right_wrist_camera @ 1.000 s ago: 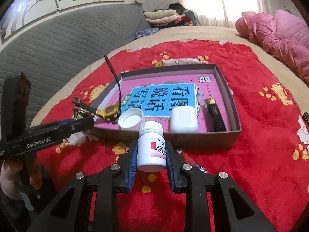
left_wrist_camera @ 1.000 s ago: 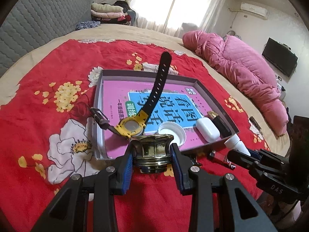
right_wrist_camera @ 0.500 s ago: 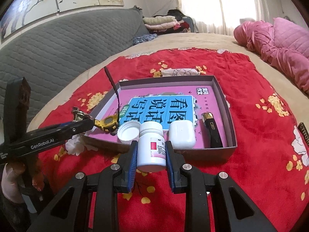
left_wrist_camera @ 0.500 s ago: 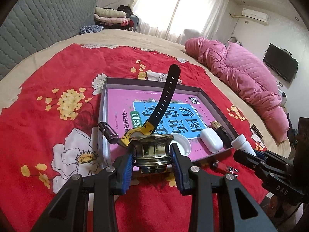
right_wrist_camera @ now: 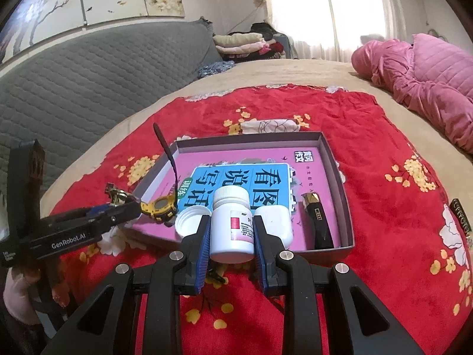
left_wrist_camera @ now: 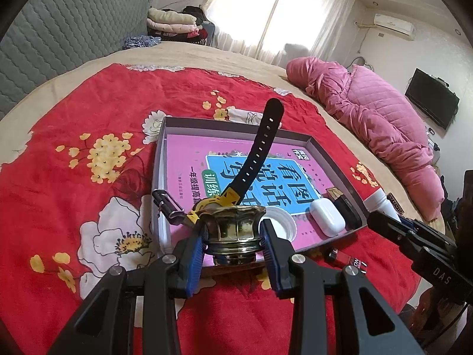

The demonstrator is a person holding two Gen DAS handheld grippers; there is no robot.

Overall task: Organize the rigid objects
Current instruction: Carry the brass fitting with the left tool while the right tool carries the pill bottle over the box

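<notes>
Left tool [left_wrist_camera: 233,233] clamped on brass cup [left_wrist_camera: 235,232] before tray [left_wrist_camera: 331,153].

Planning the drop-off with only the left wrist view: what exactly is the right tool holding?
Observer: The right tool is shut on a capped white pill bottle with a red patch on its label.
Operator: What is hidden behind my brass piece?
Observer: The yellow watch, face up at the near left corner of the box, beside the white lid.
</notes>
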